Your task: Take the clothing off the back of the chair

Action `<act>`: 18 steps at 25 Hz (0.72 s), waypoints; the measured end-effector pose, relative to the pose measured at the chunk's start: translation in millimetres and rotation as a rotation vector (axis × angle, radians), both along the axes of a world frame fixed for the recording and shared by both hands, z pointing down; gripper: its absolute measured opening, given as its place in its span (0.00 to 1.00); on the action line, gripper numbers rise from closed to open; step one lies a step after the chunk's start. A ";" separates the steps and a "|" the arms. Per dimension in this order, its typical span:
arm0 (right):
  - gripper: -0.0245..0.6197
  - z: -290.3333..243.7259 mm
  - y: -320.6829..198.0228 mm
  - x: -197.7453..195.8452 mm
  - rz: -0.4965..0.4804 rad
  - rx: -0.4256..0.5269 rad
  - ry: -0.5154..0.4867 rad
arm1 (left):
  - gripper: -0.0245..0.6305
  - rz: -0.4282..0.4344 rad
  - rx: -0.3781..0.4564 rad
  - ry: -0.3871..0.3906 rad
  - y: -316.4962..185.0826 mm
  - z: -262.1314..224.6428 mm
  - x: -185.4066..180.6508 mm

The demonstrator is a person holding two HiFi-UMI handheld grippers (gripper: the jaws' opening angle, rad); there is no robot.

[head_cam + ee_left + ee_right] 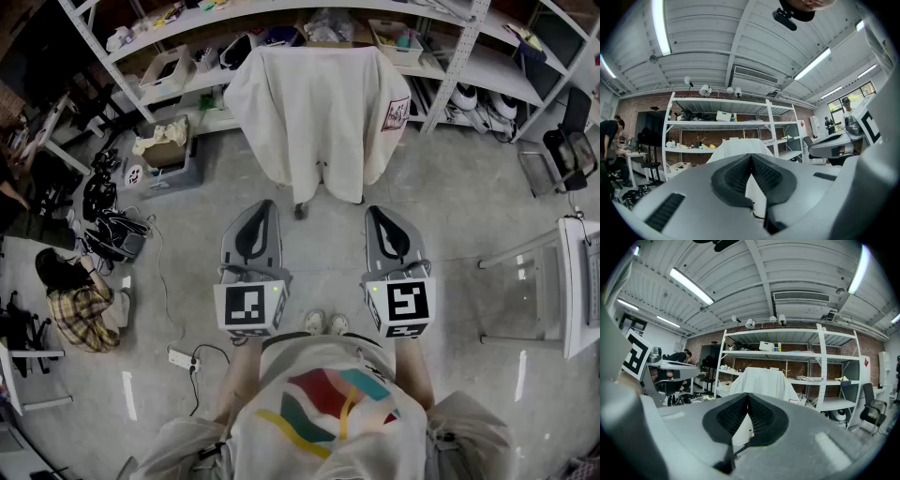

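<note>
A cream-white garment [319,112] hangs over the back of a chair that stands in front of the shelving; it hides the backrest, and only the chair's wheeled foot [300,211] shows below. The garment [736,149] also sits ahead of the jaws in the left gripper view, and the garment [764,383] likewise in the right gripper view. My left gripper [260,208] and right gripper [373,214] are held side by side, well short of the chair and level. Both are shut with nothing between their pads.
White metal shelving [187,56] with boxes runs behind the chair. A bin with cloth [167,150] and cables lie at the left, where a person [75,295] crouches on the floor. A table [577,281] stands at the right. A power strip [183,358] lies by my feet.
</note>
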State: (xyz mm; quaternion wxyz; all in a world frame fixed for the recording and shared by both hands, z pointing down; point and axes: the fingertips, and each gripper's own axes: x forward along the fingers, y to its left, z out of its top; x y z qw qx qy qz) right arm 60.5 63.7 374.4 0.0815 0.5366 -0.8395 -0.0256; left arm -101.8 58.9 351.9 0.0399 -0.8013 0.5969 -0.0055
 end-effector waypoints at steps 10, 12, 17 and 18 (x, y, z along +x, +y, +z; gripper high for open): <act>0.05 -3.9 5.5 7.4 0.026 0.009 -0.003 | 0.06 0.002 0.014 -0.004 6.9 -7.3 -2.9; 0.05 -3.8 4.2 12.5 0.025 0.008 -0.005 | 0.06 -0.006 0.015 0.002 6.5 -6.2 -2.4; 0.05 -7.9 4.8 26.3 0.026 0.024 -0.034 | 0.06 -0.022 0.020 0.010 7.3 -8.4 2.6; 0.05 -8.0 5.2 29.8 0.023 0.025 -0.032 | 0.06 -0.025 0.022 0.011 7.2 -7.5 4.9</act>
